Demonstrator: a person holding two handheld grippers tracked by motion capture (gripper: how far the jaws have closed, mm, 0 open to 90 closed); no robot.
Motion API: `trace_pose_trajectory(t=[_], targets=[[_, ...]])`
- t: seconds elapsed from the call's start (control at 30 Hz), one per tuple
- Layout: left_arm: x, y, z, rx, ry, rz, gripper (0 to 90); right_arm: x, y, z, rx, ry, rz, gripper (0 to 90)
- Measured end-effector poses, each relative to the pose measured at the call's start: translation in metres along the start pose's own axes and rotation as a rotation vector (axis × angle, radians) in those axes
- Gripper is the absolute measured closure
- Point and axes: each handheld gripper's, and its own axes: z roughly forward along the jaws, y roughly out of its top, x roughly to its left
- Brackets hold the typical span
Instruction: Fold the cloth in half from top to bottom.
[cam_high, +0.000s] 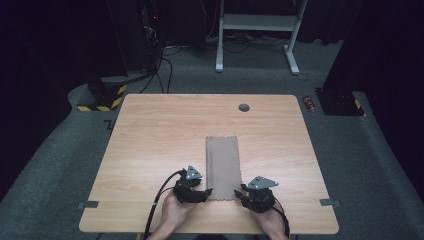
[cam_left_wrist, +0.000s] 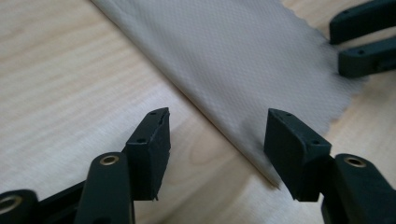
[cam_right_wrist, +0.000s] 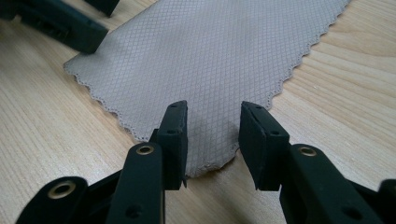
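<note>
1. A grey cloth (cam_high: 223, 167) lies flat, folded to a strip, on the table (cam_high: 150, 150), its near end at the person's hands.
2. The left gripper (cam_high: 205, 192) straddles the near left corner, jaws wide, not gripping.
3. The right gripper (cam_high: 238, 192) has the near right corner between half-open jaws; whether they pinch it is unclear.
4. This looks like the grasping step of a fold. Next, both must close on their corners.

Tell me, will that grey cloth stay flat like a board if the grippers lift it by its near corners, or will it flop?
Probably flop. The cloth looks thin and lies flat against the table, so it would likely sag between the left gripper and right gripper. It seems light. Its corner already curls up at the right gripper, so it bends easily.
</note>
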Motion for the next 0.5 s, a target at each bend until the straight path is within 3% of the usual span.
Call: trace_pose_trajectory(t=[0.1, 0.17, 0.27, 0.5], targets=[[-0.006, -0.002, -0.001, 0.004, 0.019, 0.030, 47.7, 0.000, 0.000, 0.000, 0.003, -0.007, -0.004, 64.3], [-0.011, -0.003, 0.000, 0.001, 0.056, 0.084, 51.8, 0.001, 0.000, -0.001, 0.005, -0.016, -0.009, 66.5], [-0.016, -0.004, 0.000, 0.001, 0.061, 0.123, 61.3, 0.001, -0.001, -0.001, 0.006, -0.023, -0.017, 69.3], [-0.018, -0.006, 0.000, -0.003, 0.005, 0.144, 80.9, 0.003, 0.000, -0.001, 0.008, -0.027, -0.027, 72.1]])
